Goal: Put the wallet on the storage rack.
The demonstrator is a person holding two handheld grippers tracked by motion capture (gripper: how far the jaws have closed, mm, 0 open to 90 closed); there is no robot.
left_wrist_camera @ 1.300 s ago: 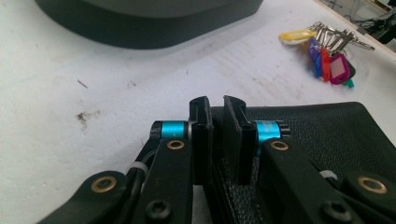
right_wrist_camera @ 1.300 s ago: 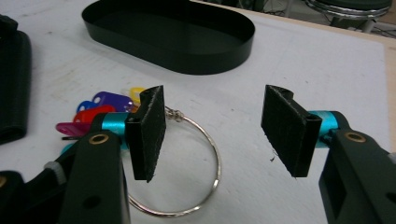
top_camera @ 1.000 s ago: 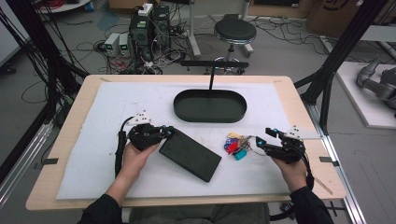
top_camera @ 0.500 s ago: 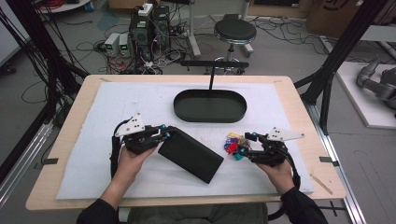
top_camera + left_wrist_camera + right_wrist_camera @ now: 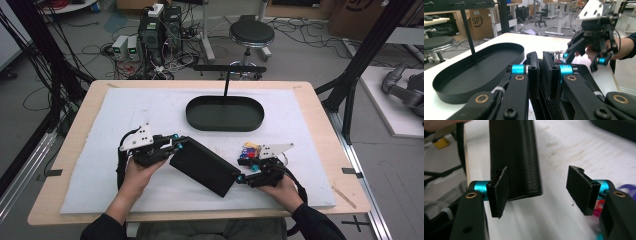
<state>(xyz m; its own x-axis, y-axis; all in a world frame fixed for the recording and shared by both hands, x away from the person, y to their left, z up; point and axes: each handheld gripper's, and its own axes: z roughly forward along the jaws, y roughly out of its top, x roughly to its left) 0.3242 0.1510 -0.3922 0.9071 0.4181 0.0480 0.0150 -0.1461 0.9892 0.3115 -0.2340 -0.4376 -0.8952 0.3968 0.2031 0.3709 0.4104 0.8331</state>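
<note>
Overhead forward-down, two claw-mounted close-ups

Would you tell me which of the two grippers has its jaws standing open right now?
The right gripper: its jaws stand apart at the black pouch's near end, while the left gripper is shut on the far end.

A black stool (image 5: 251, 35) stands on the cable-strewn grey floor (image 5: 310, 55).

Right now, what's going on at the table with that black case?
A person works two handheld grippers. The left gripper is shut on one end of the black case. The right gripper is open at the case's other end, one pad beside it, not clamped. A bunch of colourful keys lies by the right hand; the black oval tray sits beyond.
</note>
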